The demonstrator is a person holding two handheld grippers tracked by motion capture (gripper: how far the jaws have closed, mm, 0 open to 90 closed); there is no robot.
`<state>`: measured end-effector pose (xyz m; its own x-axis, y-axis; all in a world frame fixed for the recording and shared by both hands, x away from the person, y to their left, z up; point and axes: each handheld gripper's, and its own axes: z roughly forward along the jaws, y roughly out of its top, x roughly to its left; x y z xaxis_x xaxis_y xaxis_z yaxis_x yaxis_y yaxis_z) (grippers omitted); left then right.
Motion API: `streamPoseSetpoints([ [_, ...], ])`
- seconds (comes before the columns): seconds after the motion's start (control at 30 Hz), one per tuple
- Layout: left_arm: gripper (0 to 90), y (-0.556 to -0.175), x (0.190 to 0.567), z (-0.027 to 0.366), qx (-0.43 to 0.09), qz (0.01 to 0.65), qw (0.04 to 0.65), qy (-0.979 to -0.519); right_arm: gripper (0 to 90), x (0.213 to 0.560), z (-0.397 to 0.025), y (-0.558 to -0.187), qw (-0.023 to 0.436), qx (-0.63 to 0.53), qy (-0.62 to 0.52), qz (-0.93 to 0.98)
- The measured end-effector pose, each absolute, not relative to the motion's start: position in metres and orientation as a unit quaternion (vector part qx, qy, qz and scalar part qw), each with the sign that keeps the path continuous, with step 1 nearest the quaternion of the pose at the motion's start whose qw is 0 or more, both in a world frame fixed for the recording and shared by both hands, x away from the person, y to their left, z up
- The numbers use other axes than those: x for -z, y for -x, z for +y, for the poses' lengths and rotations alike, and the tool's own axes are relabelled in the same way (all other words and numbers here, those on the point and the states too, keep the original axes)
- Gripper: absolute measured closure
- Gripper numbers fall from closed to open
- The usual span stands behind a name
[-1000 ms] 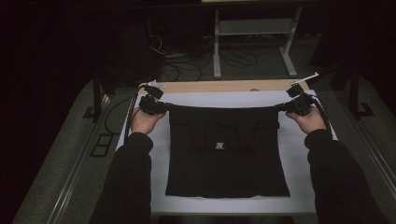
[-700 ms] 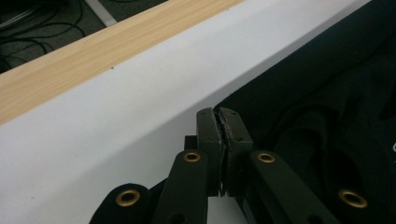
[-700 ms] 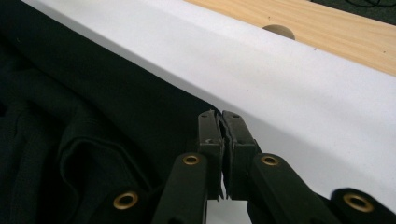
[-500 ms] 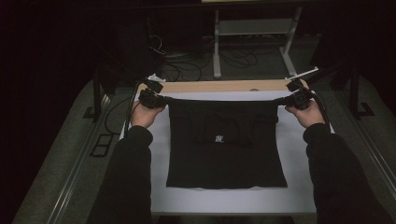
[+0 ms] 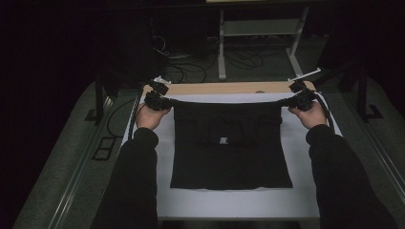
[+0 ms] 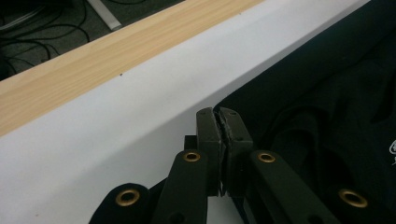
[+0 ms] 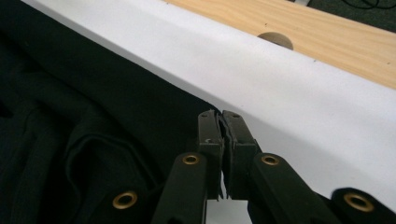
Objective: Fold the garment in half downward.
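Note:
A black garment (image 5: 229, 148) with a small white mark lies spread on the white sheet (image 5: 229, 202) of the table. Its far edge is stretched in a taut line between both grippers. My left gripper (image 5: 160, 101) is shut on the garment's far left corner. In the left gripper view the jaws of the left gripper (image 6: 222, 122) pinch black garment (image 6: 327, 116) cloth above the white sheet (image 6: 116, 140). My right gripper (image 5: 300, 98) is shut on the far right corner. In the right gripper view the right gripper (image 7: 220, 122) clamps the black garment (image 7: 84, 116) edge.
A light wooden strip (image 5: 229, 88) runs along the table's far edge, with a round hole (image 7: 275, 40) in it. Beyond it the floor holds cables (image 5: 186, 71) and a white stand (image 5: 260, 28). Dark grey carpet flanks the table.
Both grippers have carried the garment's far edge farther from the person and drawn it tighter. The whole garment has slid away from the near table edge.

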<state>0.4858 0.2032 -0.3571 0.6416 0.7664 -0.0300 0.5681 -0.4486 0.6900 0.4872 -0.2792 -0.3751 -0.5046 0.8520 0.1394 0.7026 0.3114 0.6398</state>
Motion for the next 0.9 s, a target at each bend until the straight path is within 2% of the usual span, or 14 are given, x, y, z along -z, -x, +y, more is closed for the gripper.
streamPoseSetpoints([
  [0.77, 85.6, -0.487, 0.39, 0.205, -0.138, 0.414, 0.338, -0.834, 84.3, 0.404, -0.274, -0.494, 0.102, -0.326, -0.494, 0.8],
  [0.83, 85.0, -0.487, 0.39, 0.204, -0.14, 0.413, 0.338, -0.834, 83.2, 0.405, -0.274, -0.494, 0.096, -0.329, -0.495, 0.798],
  [0.9, 81.6, -0.486, 0.391, 0.202, -0.152, 0.417, 0.334, -0.831, 77.5, 0.405, -0.275, -0.494, 0.092, -0.334, -0.495, 0.797],
])
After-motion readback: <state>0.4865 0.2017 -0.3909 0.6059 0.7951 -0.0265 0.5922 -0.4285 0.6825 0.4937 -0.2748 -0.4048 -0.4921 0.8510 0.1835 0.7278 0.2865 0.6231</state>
